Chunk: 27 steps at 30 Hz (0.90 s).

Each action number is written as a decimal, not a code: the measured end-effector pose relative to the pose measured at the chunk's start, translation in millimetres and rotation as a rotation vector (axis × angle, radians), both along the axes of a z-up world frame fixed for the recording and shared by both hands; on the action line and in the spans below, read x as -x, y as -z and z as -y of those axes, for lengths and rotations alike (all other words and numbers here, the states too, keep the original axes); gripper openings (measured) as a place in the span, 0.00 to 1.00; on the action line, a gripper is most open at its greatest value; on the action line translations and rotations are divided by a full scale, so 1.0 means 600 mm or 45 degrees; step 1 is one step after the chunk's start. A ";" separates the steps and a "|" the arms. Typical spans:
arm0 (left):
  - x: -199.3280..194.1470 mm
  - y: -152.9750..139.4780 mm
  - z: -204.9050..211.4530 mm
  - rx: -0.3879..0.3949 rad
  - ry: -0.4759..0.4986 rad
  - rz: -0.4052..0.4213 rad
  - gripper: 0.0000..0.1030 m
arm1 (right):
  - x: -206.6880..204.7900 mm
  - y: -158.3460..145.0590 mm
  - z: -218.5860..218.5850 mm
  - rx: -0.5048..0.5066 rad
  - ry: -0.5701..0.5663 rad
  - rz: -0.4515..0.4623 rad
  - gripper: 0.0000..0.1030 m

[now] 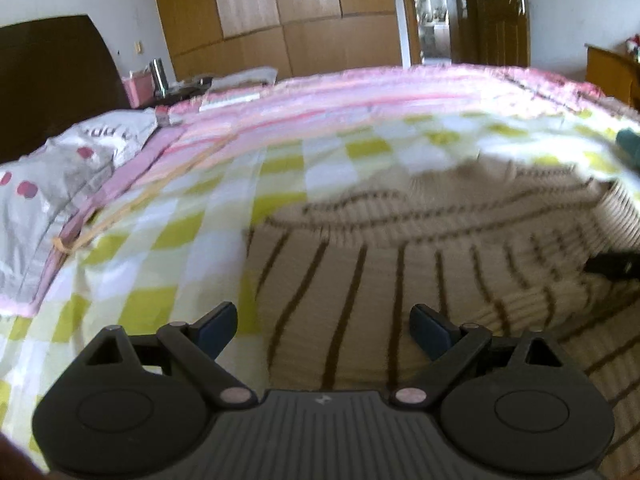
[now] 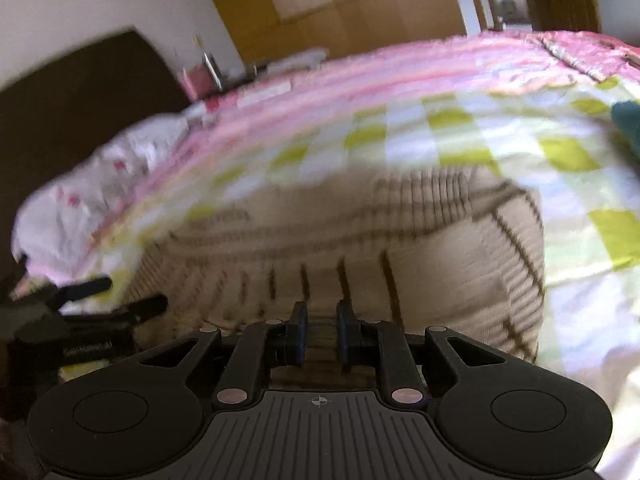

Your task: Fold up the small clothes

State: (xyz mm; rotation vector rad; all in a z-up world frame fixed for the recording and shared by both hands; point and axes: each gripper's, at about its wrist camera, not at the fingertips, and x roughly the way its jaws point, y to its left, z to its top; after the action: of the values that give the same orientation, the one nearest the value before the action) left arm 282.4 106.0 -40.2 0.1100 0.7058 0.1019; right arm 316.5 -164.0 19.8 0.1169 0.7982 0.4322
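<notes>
A beige knit sweater with thin brown stripes [image 1: 420,264] lies on the checked bedsheet; it also shows in the right wrist view [image 2: 400,232]. My left gripper [image 1: 324,328] is open, its fingers apart over the sweater's left part, holding nothing. My right gripper [image 2: 322,338] has its blue pads close together with sweater fabric between them at the near edge. The left gripper shows at the left of the right wrist view [image 2: 104,296]. The right gripper's tip shows at the right edge of the left wrist view [image 1: 612,266]. Both views are blurred.
The bed has a yellow-green and white checked sheet [image 1: 180,232] and a pink striped blanket [image 1: 360,92] behind. A grey pillow [image 1: 48,184] lies at the left by the dark headboard [image 1: 52,76]. A teal item [image 2: 628,120] lies at the right. Wooden wardrobes [image 1: 280,12] stand behind.
</notes>
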 end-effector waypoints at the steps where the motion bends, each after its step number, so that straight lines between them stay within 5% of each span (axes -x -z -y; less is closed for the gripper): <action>1: 0.003 0.004 -0.005 0.015 -0.006 -0.001 0.97 | 0.000 0.001 0.001 -0.007 -0.001 0.003 0.16; 9: 0.042 -0.022 -0.017 0.051 -0.035 0.039 0.97 | 0.020 -0.017 0.016 -0.041 0.007 0.018 0.19; 16: 0.057 -0.007 -0.016 0.064 -0.061 -0.046 0.97 | 0.034 -0.019 0.025 -0.057 0.032 -0.010 0.19; 27: 0.162 -0.019 -0.028 0.147 -0.075 -0.032 0.97 | 0.118 -0.033 0.098 -0.050 0.094 -0.041 0.21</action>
State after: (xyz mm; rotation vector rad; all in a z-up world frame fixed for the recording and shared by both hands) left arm 184.9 122.9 -28.6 -0.0197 0.7387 0.1158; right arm 245.7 -222.9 39.6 0.1893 0.8146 0.3771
